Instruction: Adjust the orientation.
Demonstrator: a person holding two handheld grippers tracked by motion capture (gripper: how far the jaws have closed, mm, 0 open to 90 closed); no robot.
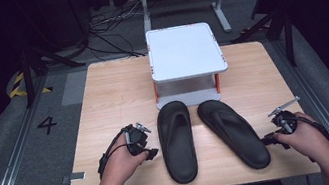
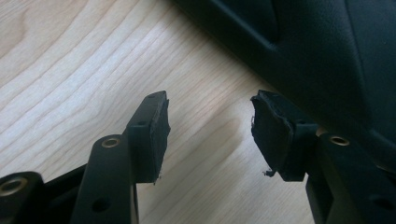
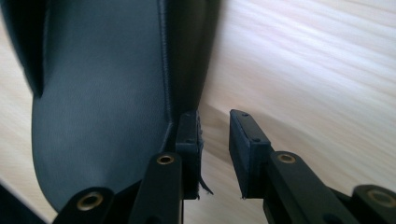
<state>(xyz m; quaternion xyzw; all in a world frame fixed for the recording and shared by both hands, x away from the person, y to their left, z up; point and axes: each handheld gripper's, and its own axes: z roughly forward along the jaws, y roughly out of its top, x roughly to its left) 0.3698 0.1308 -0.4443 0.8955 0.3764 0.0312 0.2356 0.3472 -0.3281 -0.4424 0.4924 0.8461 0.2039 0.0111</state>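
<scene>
— Two black slippers flat on the wooden table, toes toward the white two-tier rack; probably bound for a shelf there.

— And lying side by side, left slipper straight, right slipper angled outward, heels nearest the person for an easy reach.

— Grippers, then?

— Left gripper spread wide, gripping nothing, just beside the left slipper's edge.

— Right gripper parted more narrowly, one jaw against the right slipper's rim, the other over bare wood; likely lining up a pinch on that edge.
</scene>
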